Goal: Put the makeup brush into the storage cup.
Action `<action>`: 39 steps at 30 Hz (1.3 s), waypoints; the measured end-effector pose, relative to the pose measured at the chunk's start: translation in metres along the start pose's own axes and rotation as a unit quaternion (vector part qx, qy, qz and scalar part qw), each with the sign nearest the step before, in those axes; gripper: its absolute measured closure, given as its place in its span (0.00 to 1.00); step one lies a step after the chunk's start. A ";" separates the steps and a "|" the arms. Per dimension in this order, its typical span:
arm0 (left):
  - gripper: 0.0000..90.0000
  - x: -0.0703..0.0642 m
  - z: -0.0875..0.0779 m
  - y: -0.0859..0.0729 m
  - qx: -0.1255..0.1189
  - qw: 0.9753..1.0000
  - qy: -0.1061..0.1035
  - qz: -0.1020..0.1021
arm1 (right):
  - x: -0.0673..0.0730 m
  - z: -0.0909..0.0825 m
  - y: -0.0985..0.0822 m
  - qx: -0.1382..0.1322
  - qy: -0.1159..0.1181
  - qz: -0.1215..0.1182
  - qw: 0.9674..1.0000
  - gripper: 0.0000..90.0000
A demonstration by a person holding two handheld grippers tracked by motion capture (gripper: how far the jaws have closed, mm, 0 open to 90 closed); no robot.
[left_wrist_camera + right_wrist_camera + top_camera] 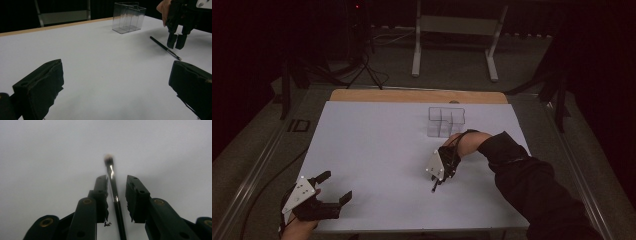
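Note:
A thin black make-up brush [112,180] with a pale tip lies flat on the white table sheet [377,150]. My right gripper [117,179] points down over it with a jaw on either side of the handle; a gap shows beside the handle and the pads do not press it. In the left gripper view the brush [165,48] lies on the sheet just under the right gripper [177,43]. The high view has the right gripper [438,182] at centre right. My left gripper [337,186] rests at the near left corner, its jaws [117,66] wide open with nothing between them.
A clear plastic compartment box [446,121] stands upright toward the far side of the sheet, beyond the right hand; it is also in the left gripper view [128,17]. A wooden strip [412,96] edges the table's far side. A metal stand [454,25] sits on the floor behind.

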State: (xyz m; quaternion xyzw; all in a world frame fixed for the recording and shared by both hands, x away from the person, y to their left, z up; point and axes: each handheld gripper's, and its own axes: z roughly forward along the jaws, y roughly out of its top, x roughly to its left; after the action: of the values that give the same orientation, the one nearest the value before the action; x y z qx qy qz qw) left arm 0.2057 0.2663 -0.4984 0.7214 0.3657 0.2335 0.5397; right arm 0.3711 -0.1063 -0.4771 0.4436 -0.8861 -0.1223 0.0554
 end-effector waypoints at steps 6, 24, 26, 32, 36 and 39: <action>0.01 -0.002 0.000 0.001 -0.006 1.000 -0.005 0.009 | 0.000 0.008 0.002 0.013 0.010 -0.004 1.000 0.80; 0.01 -0.002 0.001 0.001 -0.006 1.000 -0.008 0.007 | -0.010 0.016 -0.001 0.015 0.041 0.057 0.997 0.92; 0.01 -0.002 0.002 0.001 -0.006 1.000 -0.008 0.007 | -0.013 0.016 -0.001 0.016 0.051 0.089 0.995 0.93; 0.01 -0.001 0.002 0.001 -0.006 1.000 -0.009 0.007 | -0.014 0.014 0.001 0.031 0.053 0.115 0.991 0.93; 0.01 -0.001 0.003 0.001 -0.004 1.000 -0.010 0.009 | -0.015 -0.001 0.000 0.026 0.038 0.156 0.987 0.93; 0.01 -0.001 0.004 0.002 -0.005 1.000 -0.012 0.009 | -0.016 -0.012 -0.001 0.024 0.022 0.186 0.982 0.93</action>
State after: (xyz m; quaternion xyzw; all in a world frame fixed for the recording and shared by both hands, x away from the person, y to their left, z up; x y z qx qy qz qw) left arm 0.2080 0.2626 -0.4977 0.7249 0.3517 0.2313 0.5453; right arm 0.3836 -0.0958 -0.4657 0.2745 -0.9545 -0.0787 0.0861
